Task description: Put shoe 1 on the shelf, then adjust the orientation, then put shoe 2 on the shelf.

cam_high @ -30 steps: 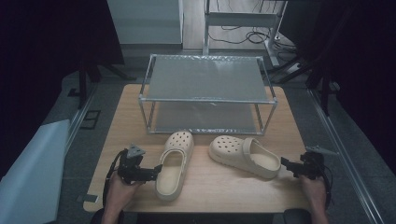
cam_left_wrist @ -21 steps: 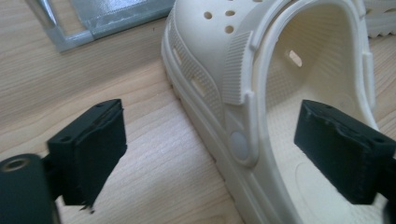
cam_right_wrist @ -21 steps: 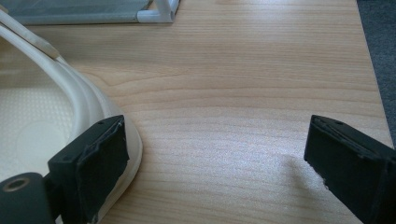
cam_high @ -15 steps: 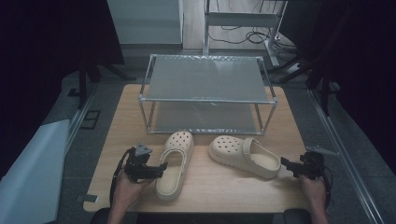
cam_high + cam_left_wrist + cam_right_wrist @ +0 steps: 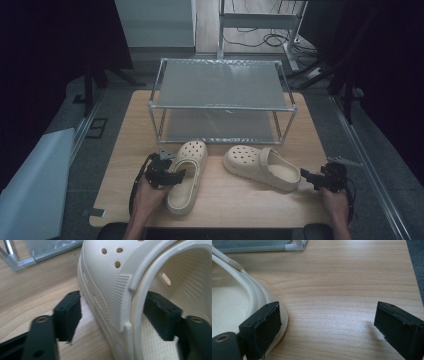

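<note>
A wooden bench [image 5: 225, 205] carries a metal rack [image 5: 222, 102] with two grey shelves, one above the other, standing toward the far edge; its silver frame has rounded corner joints, and a corner of it also shows in the left gripper view [image 5: 37, 255]; a pale sheet [image 5: 30, 190] leans beside the bench at the left, over grey floor [image 5: 80, 125]; behind the rack stands a white frame [image 5: 260, 20], with dark cables [image 5: 260, 37] lying on the floor beneath it; black curtains [image 5: 55, 40] hang at both sides.
</note>
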`<state>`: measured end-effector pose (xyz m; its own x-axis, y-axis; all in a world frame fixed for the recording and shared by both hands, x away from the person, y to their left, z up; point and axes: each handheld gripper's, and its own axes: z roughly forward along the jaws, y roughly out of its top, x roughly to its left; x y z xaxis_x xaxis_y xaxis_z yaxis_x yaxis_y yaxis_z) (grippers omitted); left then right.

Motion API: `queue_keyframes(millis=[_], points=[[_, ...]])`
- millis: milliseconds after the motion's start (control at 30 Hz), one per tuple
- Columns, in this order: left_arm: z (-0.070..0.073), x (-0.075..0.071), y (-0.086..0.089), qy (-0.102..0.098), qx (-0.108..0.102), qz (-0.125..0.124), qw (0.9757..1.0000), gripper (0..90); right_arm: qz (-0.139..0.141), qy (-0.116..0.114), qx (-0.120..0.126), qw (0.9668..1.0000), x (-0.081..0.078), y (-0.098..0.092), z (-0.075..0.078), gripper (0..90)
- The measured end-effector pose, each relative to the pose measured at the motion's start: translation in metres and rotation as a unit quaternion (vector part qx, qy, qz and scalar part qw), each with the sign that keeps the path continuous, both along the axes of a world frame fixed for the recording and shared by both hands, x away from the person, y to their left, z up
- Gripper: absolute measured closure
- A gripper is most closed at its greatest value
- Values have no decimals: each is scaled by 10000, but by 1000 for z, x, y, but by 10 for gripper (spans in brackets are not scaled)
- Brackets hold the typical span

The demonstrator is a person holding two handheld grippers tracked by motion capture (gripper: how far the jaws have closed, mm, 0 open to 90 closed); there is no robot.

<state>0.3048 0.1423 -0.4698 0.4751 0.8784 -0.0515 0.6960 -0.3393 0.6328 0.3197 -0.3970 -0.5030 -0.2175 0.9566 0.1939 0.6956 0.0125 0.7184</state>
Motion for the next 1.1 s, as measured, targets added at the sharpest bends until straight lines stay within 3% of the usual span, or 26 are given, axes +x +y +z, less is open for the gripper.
queue_keyframes(millis=[100,200,267,333,633,700,867,1100], points=[[0,2,-3,-12,99,34,9999,380,2,18,8,10000,0,0,0,69],[-2,4,-7,-54,291,99,9995,526,4,31,17,10000,0,0,0,70],[-2,4,-8,-57,350,98,9993,585,2,35,32,10000,0,-1,-1,70],[-4,6,-11,-55,536,118,9985,615,8,48,39,10000,0,-1,-1,70],[-4,7,-8,-6,671,172,9976,762,9,68,31,10000,0,-1,-1,71],[-4,10,-2,74,433,179,9989,765,14,47,6,10000,0,-1,-1,71],[-4,14,11,245,-11,204,9995,768,15,18,-1,10000,0,0,0,71],[-4,17,21,417,-369,201,9982,769,30,3,-15,10000,-1,0,1,72]])
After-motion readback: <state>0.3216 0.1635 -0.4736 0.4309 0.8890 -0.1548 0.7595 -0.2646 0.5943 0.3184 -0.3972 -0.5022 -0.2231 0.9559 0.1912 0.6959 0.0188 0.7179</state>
